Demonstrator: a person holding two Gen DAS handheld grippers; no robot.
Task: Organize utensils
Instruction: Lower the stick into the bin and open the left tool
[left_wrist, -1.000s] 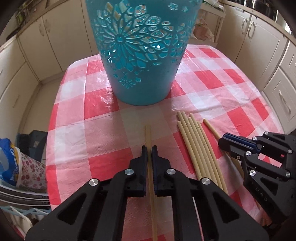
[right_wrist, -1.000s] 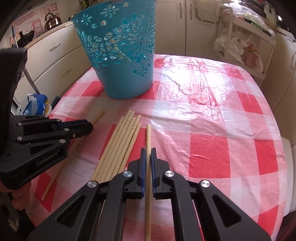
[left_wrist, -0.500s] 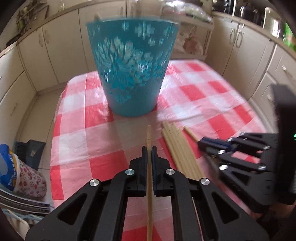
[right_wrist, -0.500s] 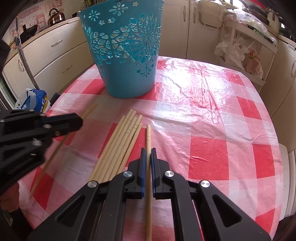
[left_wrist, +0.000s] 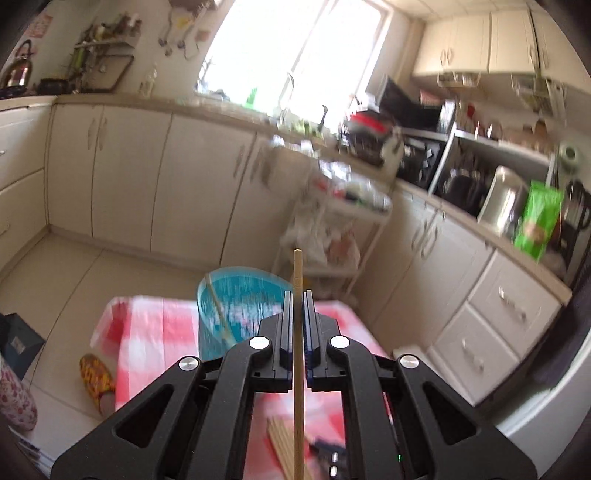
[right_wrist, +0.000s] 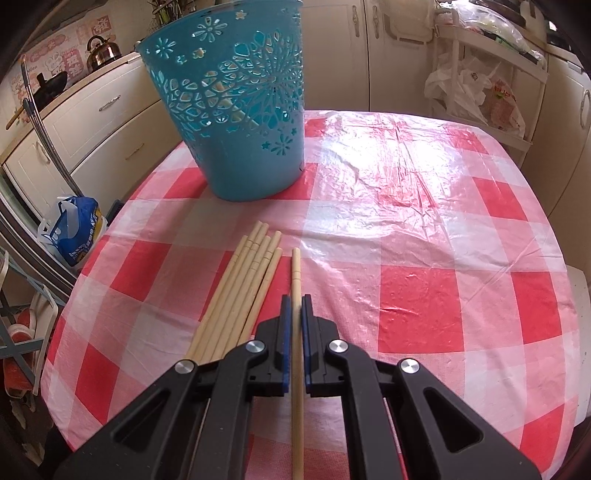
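Note:
My left gripper (left_wrist: 296, 299) is shut on a bamboo chopstick (left_wrist: 297, 273) and holds it high above the table, tip up. Below it stands the teal cut-out basket (left_wrist: 236, 306) with one chopstick (left_wrist: 218, 310) leaning inside. My right gripper (right_wrist: 295, 302) is shut on another chopstick (right_wrist: 296, 273) low over the red-checked tablecloth (right_wrist: 424, 221). A bundle of several chopsticks (right_wrist: 243, 288) lies just left of it. The basket (right_wrist: 232, 110) stands at the far left of the table in the right wrist view.
Kitchen cabinets and a cluttered counter (left_wrist: 424, 177) ring the table. A white rack with plastic bags (right_wrist: 476, 88) stands behind the table. A blue bag (right_wrist: 74, 229) sits on the floor at the left.
My left gripper has lifted its chopstick from the table to high above the basket, and it has left the right wrist view. My right gripper has held still with its chopstick.

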